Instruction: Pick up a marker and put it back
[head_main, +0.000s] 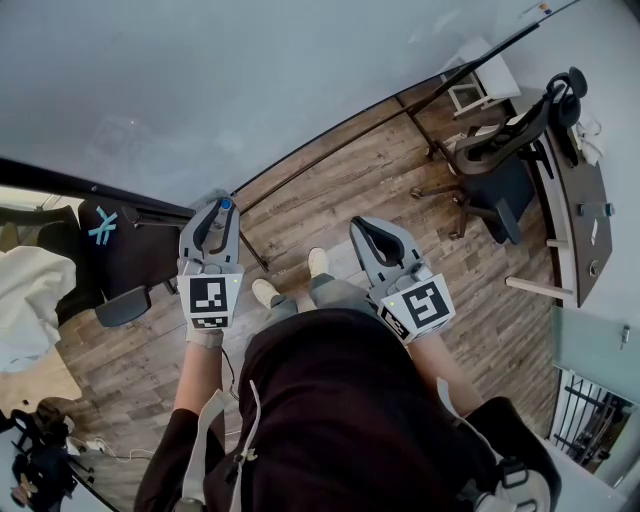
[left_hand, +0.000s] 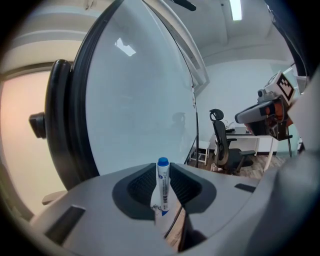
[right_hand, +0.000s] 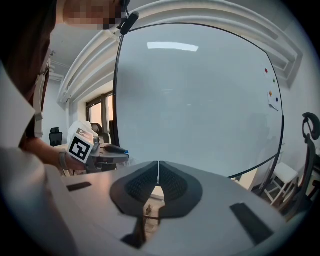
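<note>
A white marker (left_hand: 163, 187) with a blue cap stands upright between the jaws of my left gripper (left_hand: 163, 175), which is shut on it. In the head view the marker's blue cap (head_main: 226, 204) pokes out past the left gripper (head_main: 218, 222), close to the whiteboard (head_main: 250, 90). My right gripper (head_main: 377, 232) is shut with nothing between its jaws, held level with the left one. In the right gripper view its jaws (right_hand: 158, 172) meet in a thin line, facing the whiteboard (right_hand: 200, 100), and the left gripper (right_hand: 100, 152) shows at the left.
A black office chair (head_main: 500, 160) stands at the right near a dark desk (head_main: 580, 200). Another chair (head_main: 120, 260) is at the left. A person's shoes (head_main: 290, 280) stand on the wooden floor (head_main: 350, 180) below the whiteboard's dark lower rail (head_main: 330, 135).
</note>
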